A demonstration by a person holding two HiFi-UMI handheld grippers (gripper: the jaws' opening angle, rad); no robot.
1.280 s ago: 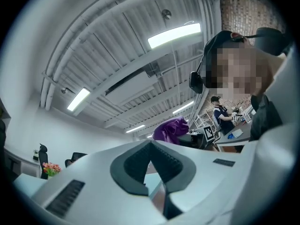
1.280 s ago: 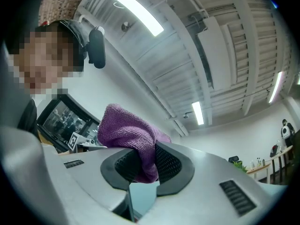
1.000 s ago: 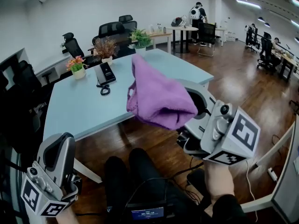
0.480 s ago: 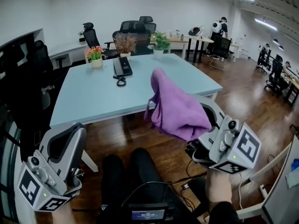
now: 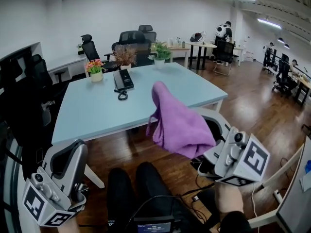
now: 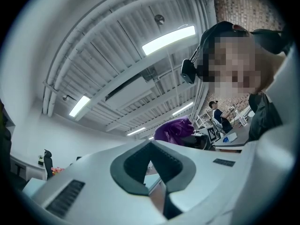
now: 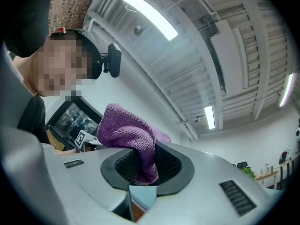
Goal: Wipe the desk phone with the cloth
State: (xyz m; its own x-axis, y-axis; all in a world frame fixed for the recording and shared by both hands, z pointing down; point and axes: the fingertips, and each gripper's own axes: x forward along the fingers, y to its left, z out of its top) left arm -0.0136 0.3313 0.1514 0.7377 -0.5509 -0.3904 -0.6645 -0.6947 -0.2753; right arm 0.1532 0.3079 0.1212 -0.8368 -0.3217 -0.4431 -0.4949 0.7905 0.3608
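I had the purple cloth point(image 5: 177, 125) pinched by one fold between the right gripper's point(image 7: 146, 167) fingers. The rest was bunched over their tips and drooped to the left. The desk phone point(image 5: 123, 80) lay well beyond those fingers, flat on the pale blue table point(image 5: 87, 115), nowhere near the cloth. My left gripper point(image 6: 151, 154) hung low, fingers pressed together, with nothing between them.

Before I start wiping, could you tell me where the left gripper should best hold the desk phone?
Probably across the phone's narrow width near its front end, coming down from above. It lies flat on the table, long side pointing away, with the coiled cord off the front end; grip behind that.
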